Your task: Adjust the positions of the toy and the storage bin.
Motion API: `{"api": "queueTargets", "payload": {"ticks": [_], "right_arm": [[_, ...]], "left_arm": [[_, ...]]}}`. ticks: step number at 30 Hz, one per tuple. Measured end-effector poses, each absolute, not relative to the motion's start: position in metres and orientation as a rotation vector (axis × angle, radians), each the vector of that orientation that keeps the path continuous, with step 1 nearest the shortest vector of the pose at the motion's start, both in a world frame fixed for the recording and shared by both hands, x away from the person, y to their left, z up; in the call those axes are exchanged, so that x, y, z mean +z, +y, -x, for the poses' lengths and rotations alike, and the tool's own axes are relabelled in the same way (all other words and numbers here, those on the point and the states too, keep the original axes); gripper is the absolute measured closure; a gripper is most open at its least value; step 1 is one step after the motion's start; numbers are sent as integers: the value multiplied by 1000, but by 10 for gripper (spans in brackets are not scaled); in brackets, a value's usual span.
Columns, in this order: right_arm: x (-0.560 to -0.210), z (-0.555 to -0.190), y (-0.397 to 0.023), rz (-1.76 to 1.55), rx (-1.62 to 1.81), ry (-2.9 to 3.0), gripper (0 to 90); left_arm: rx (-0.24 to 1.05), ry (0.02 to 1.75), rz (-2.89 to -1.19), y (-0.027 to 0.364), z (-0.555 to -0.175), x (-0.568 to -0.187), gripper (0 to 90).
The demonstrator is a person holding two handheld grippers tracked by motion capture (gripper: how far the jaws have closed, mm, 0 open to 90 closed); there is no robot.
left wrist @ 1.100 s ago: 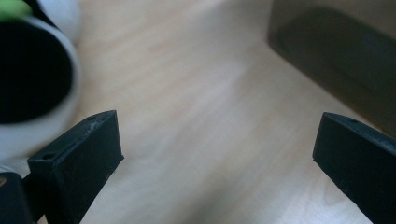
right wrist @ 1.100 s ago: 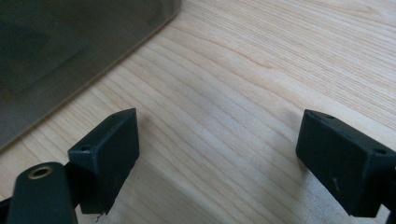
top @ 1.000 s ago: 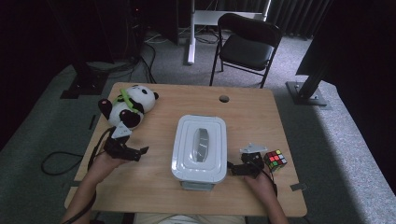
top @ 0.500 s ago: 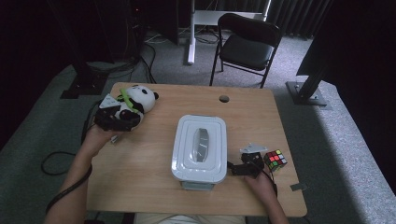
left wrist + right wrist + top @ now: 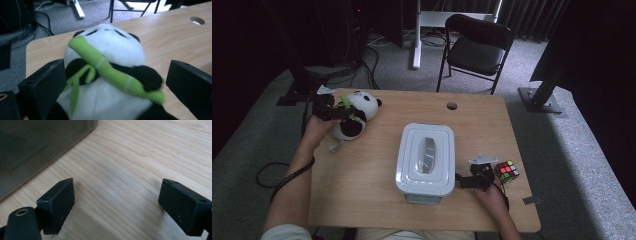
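A person at a wooden table [image 5: 362,175] brings the left gripper [image 5: 115,82] up to a plush panda [image 5: 110,75] lying at the table's far left corner, near the edge. The jaws stand spread wide, one on each side of the toy's body, neither yet pressing in. The panda's white belly and the green bamboo stalk [image 5: 112,72] across its chest sit squarely between them in the left gripper view; from the high view the left gripper [image 5: 329,111] sits at the toy's left flank, touching or nearly so.

The risk, judging from here: soft plush gives under pressure, so a shallow close could catch only the stalk or a fold of fur (the stalk looks loosely attached), and the panda [image 5: 354,117] might sag or slip free on lifting. A nudge instead of a grip could also push it toward the nearby edge.

The right gripper [image 5: 472,180] rests low on the table just beside the white lidded box [image 5: 424,157], with a colour cube [image 5: 507,171] close at its other side. Its jaws are likewise spread, with bare wood between them and the grey wall of the box [image 5: 37,145] at the upper left of the right gripper view.
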State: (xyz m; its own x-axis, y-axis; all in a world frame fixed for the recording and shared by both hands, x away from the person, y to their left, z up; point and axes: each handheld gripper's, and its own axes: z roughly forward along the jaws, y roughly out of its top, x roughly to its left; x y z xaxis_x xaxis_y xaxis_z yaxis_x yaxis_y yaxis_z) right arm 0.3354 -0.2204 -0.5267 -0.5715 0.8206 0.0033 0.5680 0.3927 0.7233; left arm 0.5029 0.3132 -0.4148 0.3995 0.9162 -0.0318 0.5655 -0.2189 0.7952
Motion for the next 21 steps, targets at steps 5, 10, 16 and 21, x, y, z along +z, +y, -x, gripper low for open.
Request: {"api": "queueTargets", "payload": {"ticks": [5,10,16,21], "right_arm": [[-527,-335,-220,-1203,986,2301,131],[-527,-335,-220,-1203,987,2301,131],[-527,-335,-220,-1202,986,2301,131],[-527,-335,-220,-1203,986,2301,131]], "left_arm": [[555,1308,-1876,317,-518,-423,58],[571,1363,-1887,318,-528,-431,78],[517,1417,-1866,323,-530,-438,182],[462,1440,-1858,322,-531,-443,240]]}}
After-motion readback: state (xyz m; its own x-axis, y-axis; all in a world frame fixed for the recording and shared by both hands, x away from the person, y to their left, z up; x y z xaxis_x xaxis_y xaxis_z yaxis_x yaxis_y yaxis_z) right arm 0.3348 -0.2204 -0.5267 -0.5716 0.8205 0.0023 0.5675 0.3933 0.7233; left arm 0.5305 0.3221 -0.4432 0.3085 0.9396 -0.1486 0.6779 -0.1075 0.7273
